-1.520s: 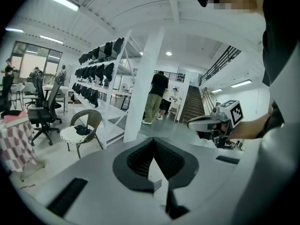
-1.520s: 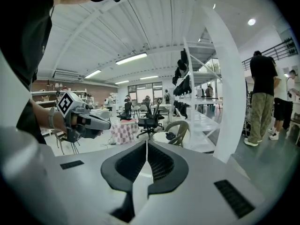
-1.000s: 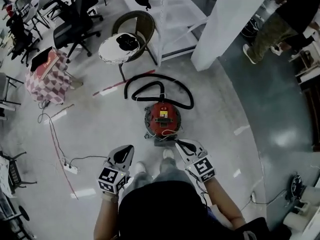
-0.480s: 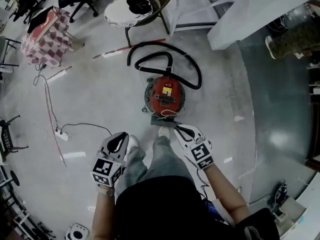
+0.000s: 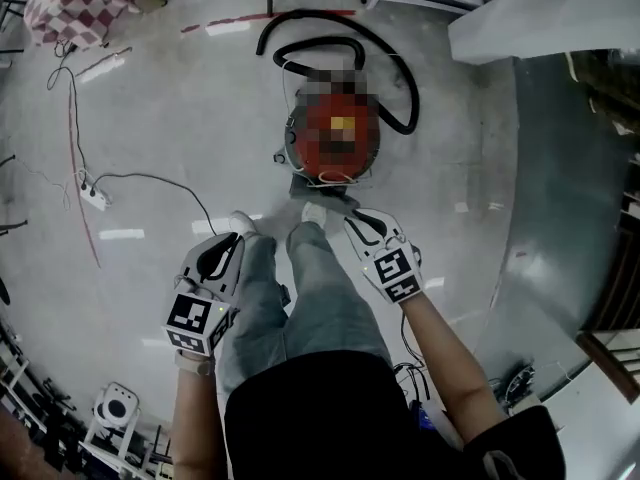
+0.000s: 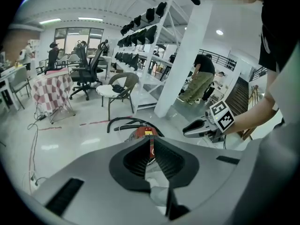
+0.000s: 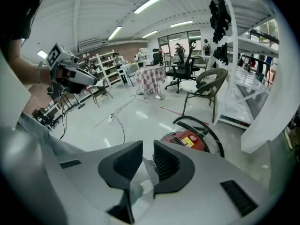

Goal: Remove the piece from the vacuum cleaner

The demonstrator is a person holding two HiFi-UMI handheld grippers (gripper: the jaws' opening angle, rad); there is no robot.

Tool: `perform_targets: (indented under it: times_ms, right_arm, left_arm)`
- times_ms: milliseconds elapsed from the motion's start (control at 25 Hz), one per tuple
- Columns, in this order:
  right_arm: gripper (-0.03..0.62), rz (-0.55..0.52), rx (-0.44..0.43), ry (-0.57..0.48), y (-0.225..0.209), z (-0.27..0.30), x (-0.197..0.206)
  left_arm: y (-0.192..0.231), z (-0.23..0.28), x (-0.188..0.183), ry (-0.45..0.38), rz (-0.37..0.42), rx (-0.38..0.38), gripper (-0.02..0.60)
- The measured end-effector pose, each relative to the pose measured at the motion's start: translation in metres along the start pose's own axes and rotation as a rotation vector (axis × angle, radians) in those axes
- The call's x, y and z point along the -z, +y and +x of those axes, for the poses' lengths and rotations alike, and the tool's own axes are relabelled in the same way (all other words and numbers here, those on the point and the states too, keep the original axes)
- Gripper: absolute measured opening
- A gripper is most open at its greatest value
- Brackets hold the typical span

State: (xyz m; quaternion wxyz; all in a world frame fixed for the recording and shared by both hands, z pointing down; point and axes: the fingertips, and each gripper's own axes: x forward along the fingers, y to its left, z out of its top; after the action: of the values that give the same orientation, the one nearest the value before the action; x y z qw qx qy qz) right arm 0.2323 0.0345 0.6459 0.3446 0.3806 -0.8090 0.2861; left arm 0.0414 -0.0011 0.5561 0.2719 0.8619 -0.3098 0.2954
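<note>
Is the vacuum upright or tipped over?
Upright: the vacuum sits with its red top and yellow label facing up.

A red-and-white checkered tablecloth (image 5: 75, 8) shows at the far left. A white power strip (image 5: 92, 197) lies on the grey floor (image 5: 180, 98), its cord trailing. A wicker chair (image 6: 126, 81) stands near a white pillar (image 6: 187, 64).

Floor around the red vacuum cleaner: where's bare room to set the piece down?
Bare grey floor lies left of the red round vacuum cleaner, up to the white power strip. Another patch lies right, past the black hose. Crowded: hose loops beyond it, your shoes in front.
</note>
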Motion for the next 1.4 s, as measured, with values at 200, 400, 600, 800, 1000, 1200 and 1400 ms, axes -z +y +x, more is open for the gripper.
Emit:
perform_targets:
  times_ms: [200, 400, 600, 800, 1000, 1200, 1400]
  right_arm:
    - [0.081, -0.029, -0.029, 0.081, -0.009, 0.046, 0.042]
    - [0.091, -0.080, -0.049, 0.153, -0.016, 0.088, 0.076]
    - [0.103, -0.110, -0.062, 0.254, -0.028, 0.118, 0.116]
    - [0.104, -0.163, -0.068, 0.332, -0.043, 0.151, 0.153]
    - [0.104, -0.162, -0.093, 0.401, -0.051, 0.181, 0.186]
    - [0.103, -0.190, -0.112, 0.447, -0.053, 0.204, 0.210]
    - [0.082, -0.214, -0.124, 0.493, -0.053, 0.218, 0.229]
  left_arm:
    - [0.003, 0.019, 0.037, 0.036, -0.067, -0.011, 0.021]
    - [0.008, 0.038, 0.075, 0.056, -0.152, -0.017, 0.023]
    - [0.013, 0.054, 0.097, 0.082, -0.195, -0.028, 0.023]
    - [0.012, 0.066, 0.119, 0.100, -0.242, -0.032, 0.023]
    - [0.009, 0.075, 0.146, 0.133, -0.267, -0.025, 0.023]
    - [0.009, 0.081, 0.168, 0.145, -0.303, -0.043, 0.023]
    - [0.008, 0.084, 0.183, 0.153, -0.324, -0.056, 0.023]
